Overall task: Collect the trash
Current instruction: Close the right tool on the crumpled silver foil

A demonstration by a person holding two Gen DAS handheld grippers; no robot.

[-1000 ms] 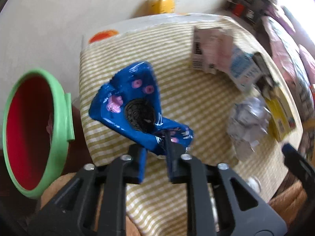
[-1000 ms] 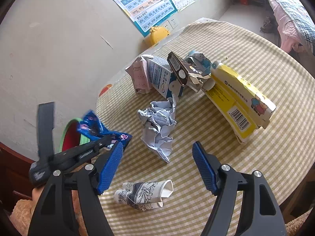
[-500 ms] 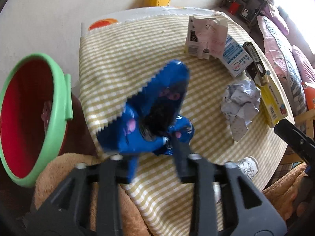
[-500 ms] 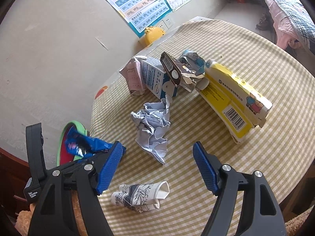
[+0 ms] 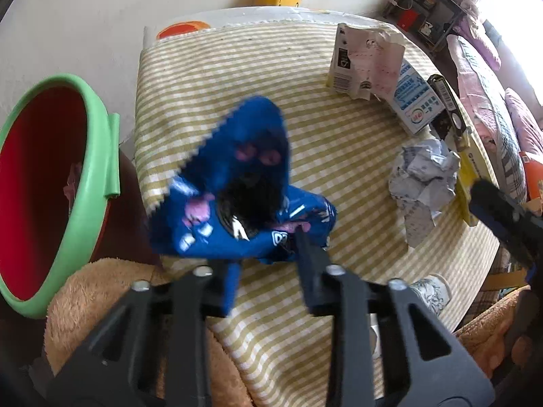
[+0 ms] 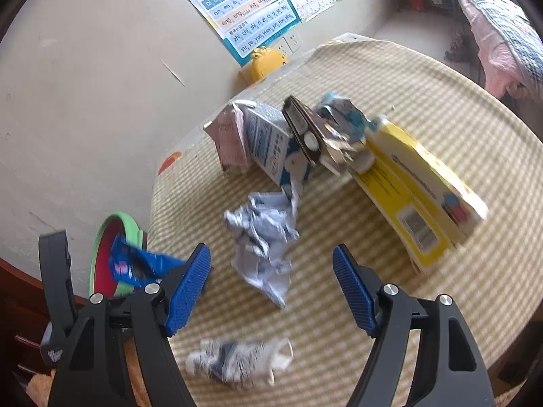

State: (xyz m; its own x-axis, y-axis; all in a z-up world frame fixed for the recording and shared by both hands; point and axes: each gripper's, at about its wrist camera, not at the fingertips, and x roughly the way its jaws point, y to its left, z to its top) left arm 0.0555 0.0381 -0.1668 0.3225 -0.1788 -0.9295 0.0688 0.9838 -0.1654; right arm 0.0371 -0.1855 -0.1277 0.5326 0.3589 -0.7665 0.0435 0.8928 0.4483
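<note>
The blue snack wrapper (image 5: 237, 210) is being held up in the centre of the left wrist frame, above the near edge of the striped tablecloth (image 5: 305, 68), blurred and crumpled. The left gripper (image 5: 268, 264) is seen at the bottom centre of that frame; its jaws have just been closing, and the wrapper's lower folds are being pinched between them, though blur is hiding the exact contact. The red bin with a green rim (image 5: 98, 156) is being shown at the left edge of the frame, beside the table and apart from the wrapper. In the right wrist frame the same wrapper (image 6: 135, 264) is being seen at lower left, in front of the bin (image 6: 127, 225). The right gripper (image 6: 271, 285) is being held with its jaws spread wide and nothing between the pads, above crumpled paper (image 6: 264, 237) lying in the middle of the cloth. A squashed printed tube (image 6: 237, 363) is lying at the bottom centre. Torn cartons (image 6: 258, 142) and a yellow box (image 6: 420, 196) are being shown grouped toward the upper right.
</note>
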